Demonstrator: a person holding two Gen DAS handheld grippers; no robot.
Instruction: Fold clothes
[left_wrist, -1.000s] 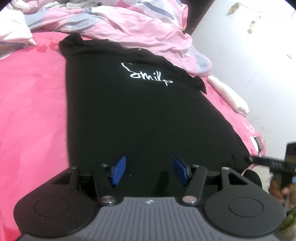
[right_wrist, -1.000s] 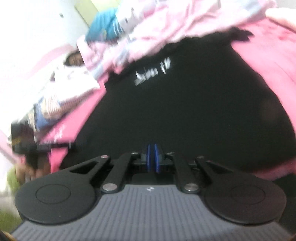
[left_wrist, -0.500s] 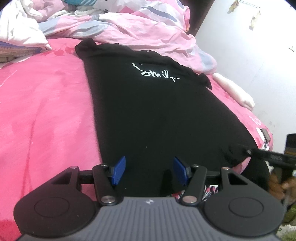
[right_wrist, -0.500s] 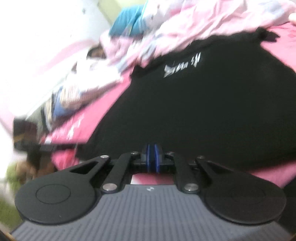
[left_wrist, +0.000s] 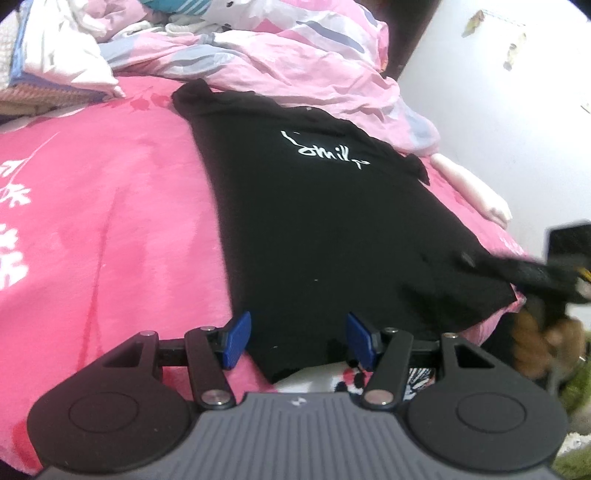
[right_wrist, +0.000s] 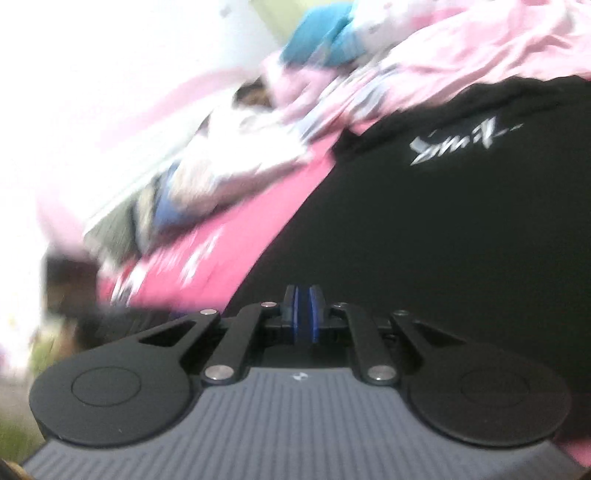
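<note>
A black T-shirt (left_wrist: 332, 229) with white script lies flat on the pink bed sheet (left_wrist: 110, 221), hem toward me. My left gripper (left_wrist: 297, 332) is open and hovers over the hem's near left corner, with its blue pads (left_wrist: 236, 339) clear of the cloth. In the left wrist view my right gripper (left_wrist: 469, 260) is a dark blur at the shirt's right hem, where the cloth puckers toward its tip. The right wrist view is blurred. It shows my right gripper (right_wrist: 303, 295) shut, with the black T-shirt (right_wrist: 443, 221) filling the view beyond the pads.
A crumpled pink quilt (left_wrist: 295, 55) lies along the shirt's collar end. A pile of clothes (left_wrist: 55, 62) sits at the far left. A pale bolster (left_wrist: 476, 188) and a white wall (left_wrist: 517, 110) border the right side. The bed's front edge (left_wrist: 325, 380) runs just below the hem.
The left gripper drew back and to the left, so the hem's left corner now shows between its fingers. The right gripper slid inward over the shirt's right hem, still shut.
</note>
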